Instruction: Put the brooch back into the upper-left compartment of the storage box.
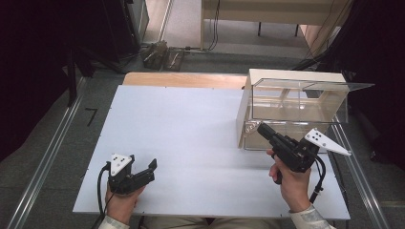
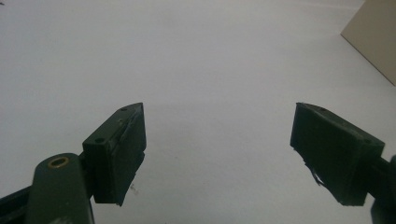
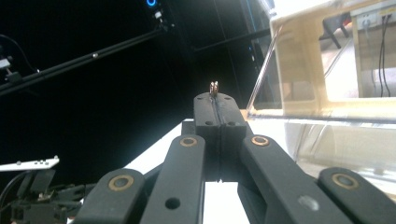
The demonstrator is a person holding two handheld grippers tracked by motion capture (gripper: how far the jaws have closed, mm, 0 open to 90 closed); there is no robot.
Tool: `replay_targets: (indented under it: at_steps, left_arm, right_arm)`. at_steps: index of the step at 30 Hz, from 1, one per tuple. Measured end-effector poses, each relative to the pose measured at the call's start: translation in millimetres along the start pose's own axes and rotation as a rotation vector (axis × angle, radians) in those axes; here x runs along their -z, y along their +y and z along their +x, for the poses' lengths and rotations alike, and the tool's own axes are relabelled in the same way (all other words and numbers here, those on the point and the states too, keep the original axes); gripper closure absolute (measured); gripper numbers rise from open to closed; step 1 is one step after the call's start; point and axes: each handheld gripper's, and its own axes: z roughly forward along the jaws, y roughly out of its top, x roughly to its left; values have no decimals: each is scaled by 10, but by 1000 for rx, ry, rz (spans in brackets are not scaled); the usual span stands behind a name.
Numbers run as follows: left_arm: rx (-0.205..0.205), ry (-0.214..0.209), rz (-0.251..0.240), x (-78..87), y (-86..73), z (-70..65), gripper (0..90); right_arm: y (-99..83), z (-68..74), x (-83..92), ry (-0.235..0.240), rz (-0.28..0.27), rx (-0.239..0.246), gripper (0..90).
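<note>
High view: the right gripper points at the clear case, jaws together; the left gripper rests well left of it, jaws apart and empty. Right gripper view: closed fingertips pinch a small ring just left of the case.

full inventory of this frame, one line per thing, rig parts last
table top: 1, white, centre of the high view.
display case: 1, clear panels with beige frame, right rear of the table top.
small metal ring-like piece: 1, brass-coloured, pinched at the right gripper's jaw tips; too small to name.
rails: 2, grey metal, on the floor beside the table.
left gripper: 1, black, near left edge of the table top, jaws open, nothing between them.
right gripper: 1, black, jaws shut, tips at the case's front lower left corner.
</note>
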Motion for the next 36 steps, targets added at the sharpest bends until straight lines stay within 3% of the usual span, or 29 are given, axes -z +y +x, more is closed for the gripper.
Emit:
replay_targets:
  at_steps: [29,36]
  left_arm:
    - [6,-5,0,-9,-2,-3,173]
    - [2,-7,3,-10,-4,-3,173]
  right_arm:
    - [268,-224,25,-28,-110,-63,872]
    - [287,-337,10,-80,-126,-86,871]
